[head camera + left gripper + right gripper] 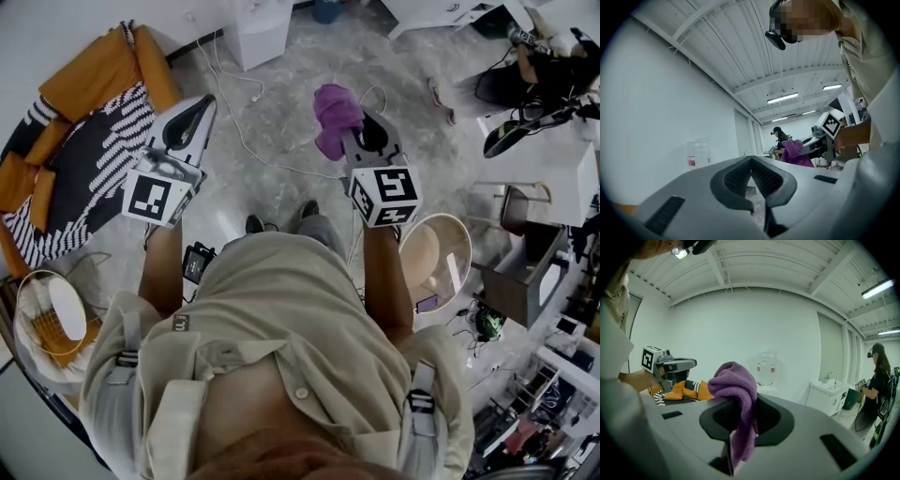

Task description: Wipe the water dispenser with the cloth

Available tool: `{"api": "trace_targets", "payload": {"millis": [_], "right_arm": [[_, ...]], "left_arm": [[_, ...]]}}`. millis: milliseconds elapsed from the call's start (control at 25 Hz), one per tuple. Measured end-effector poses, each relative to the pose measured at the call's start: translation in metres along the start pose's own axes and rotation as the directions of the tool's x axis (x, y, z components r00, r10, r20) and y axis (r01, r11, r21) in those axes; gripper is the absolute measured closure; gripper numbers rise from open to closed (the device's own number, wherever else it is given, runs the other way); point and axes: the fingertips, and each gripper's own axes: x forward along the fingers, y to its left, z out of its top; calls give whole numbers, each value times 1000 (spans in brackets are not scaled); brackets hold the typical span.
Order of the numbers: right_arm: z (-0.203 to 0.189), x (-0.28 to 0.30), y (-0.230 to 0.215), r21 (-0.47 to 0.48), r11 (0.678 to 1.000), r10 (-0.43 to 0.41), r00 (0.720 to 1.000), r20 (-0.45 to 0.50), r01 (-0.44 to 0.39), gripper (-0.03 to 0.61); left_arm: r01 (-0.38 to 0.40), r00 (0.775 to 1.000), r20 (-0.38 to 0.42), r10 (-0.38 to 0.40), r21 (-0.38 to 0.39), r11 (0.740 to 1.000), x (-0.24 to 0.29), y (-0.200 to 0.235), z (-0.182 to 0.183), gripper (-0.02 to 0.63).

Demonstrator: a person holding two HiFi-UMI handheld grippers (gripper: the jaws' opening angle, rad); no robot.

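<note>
The water dispenser (766,373) stands against the far white wall, a clear bottle with a red label on top. It also shows faintly in the left gripper view as the dispenser (698,153). A purple cloth (738,394) hangs bunched out of my right gripper (740,404), which is shut on it. In the head view the cloth (335,114) droops from the right gripper (361,131) above the floor. My left gripper (202,105) is held up beside it, apart from the cloth. Its pads (740,176) meet at the tip with nothing between them.
An orange and black-white patterned sofa (84,141) is at the left. A white cable (246,127) runs over the marbled floor. A white sink cabinet (829,394) stands right of the dispenser, and a person with a headset (876,380) beyond it. A round tub (439,253) sits near my right foot.
</note>
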Motion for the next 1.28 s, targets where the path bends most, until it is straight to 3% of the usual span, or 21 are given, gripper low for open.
{"api": "trace_targets", "payload": {"millis": [120,240,720,1000,1280], "right_arm": [[-1,15,-22,15,1000,0,1000,1,0,499],[-5,38,-50,31,999,24,1000,-1,-24,499],[8,165,-164,21,976,215,977,-5,-215,499],[13,203,-198,26,954,298,954,9,-299,499],[7,218,-228,41,946,323,946,-1,-323,499]], "left_arm": [[-3,1000,6,3,-3,1000,23,2,-2,597],[-26,999,-45,26,6,1000,49,9,-13,597],[-184,980,-68,185,27,983,196,43,-12,597],[-246,962,-109,249,47,968,239,47,-16,597],[-261,955,-132,266,56,964,268,41,-15,597]]}}
